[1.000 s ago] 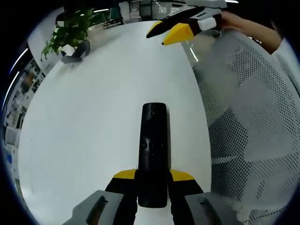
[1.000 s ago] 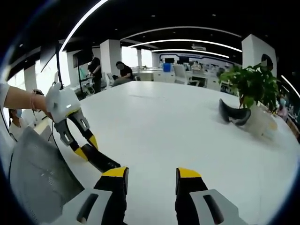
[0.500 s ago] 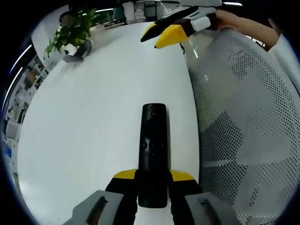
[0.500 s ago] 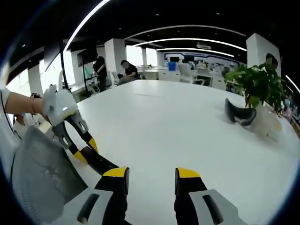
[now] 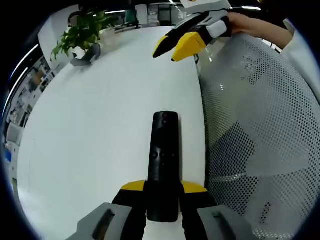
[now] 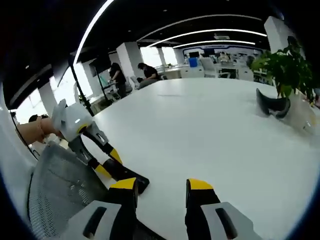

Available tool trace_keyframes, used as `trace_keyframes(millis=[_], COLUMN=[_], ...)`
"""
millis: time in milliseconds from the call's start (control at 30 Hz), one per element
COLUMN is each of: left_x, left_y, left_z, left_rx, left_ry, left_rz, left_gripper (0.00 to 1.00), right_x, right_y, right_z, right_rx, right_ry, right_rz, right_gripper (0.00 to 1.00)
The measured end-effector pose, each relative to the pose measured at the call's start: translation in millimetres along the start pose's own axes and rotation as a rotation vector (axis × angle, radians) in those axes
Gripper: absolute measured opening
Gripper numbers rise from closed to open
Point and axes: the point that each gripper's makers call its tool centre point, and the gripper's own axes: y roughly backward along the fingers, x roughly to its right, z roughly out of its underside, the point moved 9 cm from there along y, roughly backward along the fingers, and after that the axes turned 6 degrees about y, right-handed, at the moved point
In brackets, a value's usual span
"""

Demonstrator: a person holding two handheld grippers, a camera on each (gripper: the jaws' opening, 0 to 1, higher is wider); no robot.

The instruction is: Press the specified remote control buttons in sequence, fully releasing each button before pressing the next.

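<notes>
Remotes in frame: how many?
1. The black remote sits between the left gripper's jaws, pointing out over the white table. In the right gripper view the same remote appears held at the table's near edge. None elsewhere on the visible table.

Remote (image 5: 163,165) glossy black plastic; table (image 5: 100,125) smooth matt white.

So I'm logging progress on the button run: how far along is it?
Done: the left gripper has the black remote clamped over the white table. In hand: the right gripper, jaws apart, hangs clear of the remote. Left: every press; nothing is touching a button.
</notes>
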Motion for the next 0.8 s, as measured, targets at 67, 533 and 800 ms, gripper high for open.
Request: trace_keyframes(millis=[67, 533, 800], left_x=[-0.1, 4.7, 2.7], left_y=[1, 0, -4], left_z=[2.9, 22.8, 25.3], left_rx=[0.019, 0.246, 0.288], left_ry=[0.008, 0.075, 0.074], left_rz=[-0.002, 0.005, 0.014], left_gripper=[0.25, 0.25, 0.25], right_x=[-4, -47, -51], right_y=[-2, -31, -45], right_z=[0.3, -7.0, -6.7], right_rx=[-0.021, -0.189, -0.253], right_ry=[0.019, 0.317, 0.363], right_rz=[-0.038, -0.364, -0.377], right_gripper=[0.31, 0.07, 0.05])
